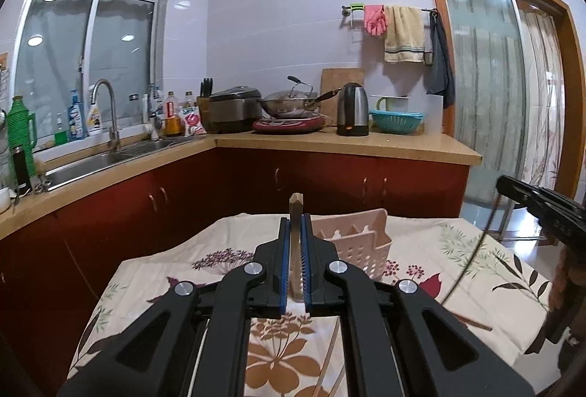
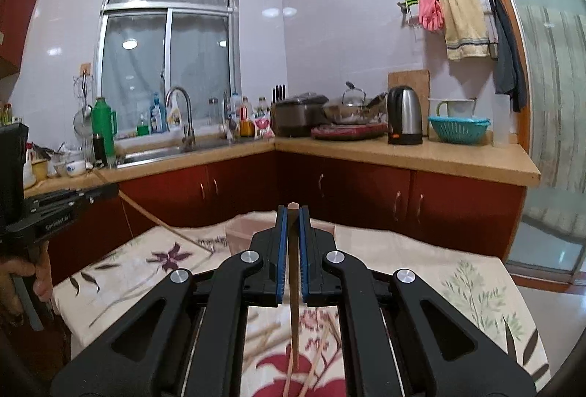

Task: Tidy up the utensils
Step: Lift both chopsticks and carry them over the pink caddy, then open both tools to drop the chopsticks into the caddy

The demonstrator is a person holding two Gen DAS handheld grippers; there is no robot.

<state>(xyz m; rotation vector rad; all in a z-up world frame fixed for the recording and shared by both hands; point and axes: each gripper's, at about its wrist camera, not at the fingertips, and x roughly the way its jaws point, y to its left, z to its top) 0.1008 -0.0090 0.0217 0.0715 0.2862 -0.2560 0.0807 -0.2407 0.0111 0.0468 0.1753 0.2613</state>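
One wooden chopstick (image 1: pixel 295 214) was clenched between the blue pads of the left gripper (image 1: pixel 295 225), its squared tip standing up past the fingertips; a second chopstick (image 2: pixel 293 272) was gripped in the same way by the right gripper (image 2: pixel 292 217), its shaft slanting down beneath the jaws toward the cloth; both tools were held above a table covered with a floral tablecloth (image 1: pixel 154 272). A pink slotted utensil basket (image 1: pixel 362 243) was seen standing on the cloth just beyond the left gripper, partly hidden behind the fingers in the right wrist view; several loose chopsticks (image 2: pixel 322 342) lay scattered on the cloth below the right gripper. A hand (image 2: pixel 22 279) was visible on the grip of the left tool at the edge of the right wrist view. Behind the table, red cabinets (image 1: pixel 329 184) ran under a tan counter (image 1: pixel 348 144); on it stood a steel kettle (image 1: pixel 352 109), a teal colander (image 1: pixel 395 121) and a wok (image 1: pixel 289 104); a sink (image 1: pixel 91 162) with its faucet lay beneath the window.
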